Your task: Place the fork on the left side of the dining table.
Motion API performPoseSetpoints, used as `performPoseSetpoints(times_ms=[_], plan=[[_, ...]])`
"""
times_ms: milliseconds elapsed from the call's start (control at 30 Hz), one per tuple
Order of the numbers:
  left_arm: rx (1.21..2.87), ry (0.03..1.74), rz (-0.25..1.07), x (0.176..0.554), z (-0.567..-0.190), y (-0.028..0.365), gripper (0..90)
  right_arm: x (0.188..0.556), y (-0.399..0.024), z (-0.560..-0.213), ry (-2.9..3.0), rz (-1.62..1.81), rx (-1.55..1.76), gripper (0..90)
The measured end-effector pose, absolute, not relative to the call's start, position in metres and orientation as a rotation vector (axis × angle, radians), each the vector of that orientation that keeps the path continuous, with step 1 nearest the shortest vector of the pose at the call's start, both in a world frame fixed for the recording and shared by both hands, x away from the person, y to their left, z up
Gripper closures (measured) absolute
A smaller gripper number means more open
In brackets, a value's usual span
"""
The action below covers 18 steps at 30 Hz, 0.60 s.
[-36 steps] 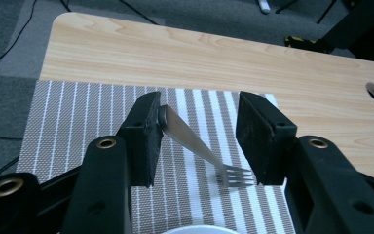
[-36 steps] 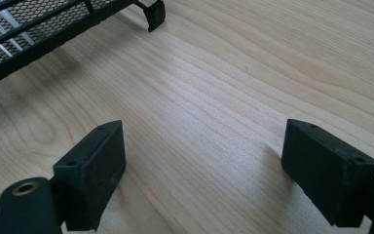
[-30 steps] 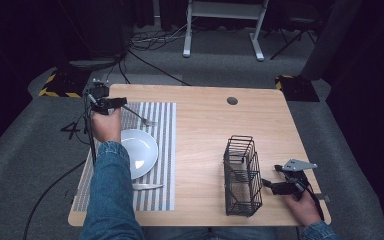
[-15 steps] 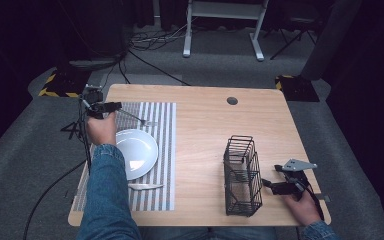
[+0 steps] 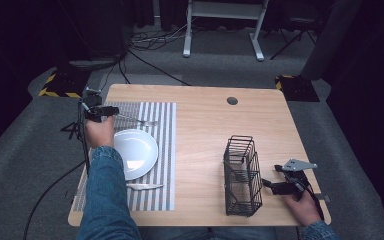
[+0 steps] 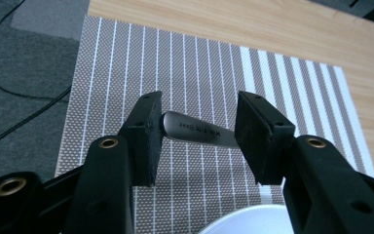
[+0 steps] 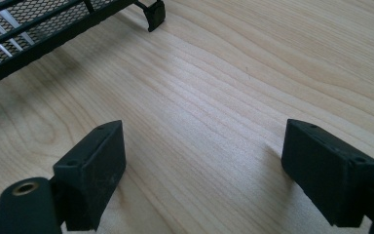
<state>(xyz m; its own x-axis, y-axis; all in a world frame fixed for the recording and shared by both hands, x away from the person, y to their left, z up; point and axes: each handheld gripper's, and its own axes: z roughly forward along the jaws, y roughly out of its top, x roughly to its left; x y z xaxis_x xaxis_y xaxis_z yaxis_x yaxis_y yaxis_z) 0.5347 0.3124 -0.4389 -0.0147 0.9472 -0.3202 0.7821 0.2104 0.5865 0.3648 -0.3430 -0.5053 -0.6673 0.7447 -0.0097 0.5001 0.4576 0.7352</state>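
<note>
The pale wooden table point(image 5: 205, 130) with a round dark grommet point(image 5: 232, 100) at twelve o'clock carries a grey-and-white striped woven placemat point(image 5: 165, 150) at nine o'clock and a black wire basket point(image 5: 242, 175) at four o'clock.

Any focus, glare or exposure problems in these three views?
High view: table evenly lit, surroundings near black, plate bright but not blown. Left gripper view: sharp, engraving on the fork handle legible between the jaws. Right gripper view: wood grain sharp, soft sheen mid-frame, jaws cast faint shadows.
</note>
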Motion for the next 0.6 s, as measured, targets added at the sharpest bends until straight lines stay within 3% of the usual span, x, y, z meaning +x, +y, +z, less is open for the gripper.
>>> performPoseSetpoints(times_ms=[600], plan=[[1.58, 1.881, 0.277, 0.538, -0.459, 0.319, 53.4, 0.365, -0.343, -0.505, 2.381, 1.037, 1.058, 16.4]])
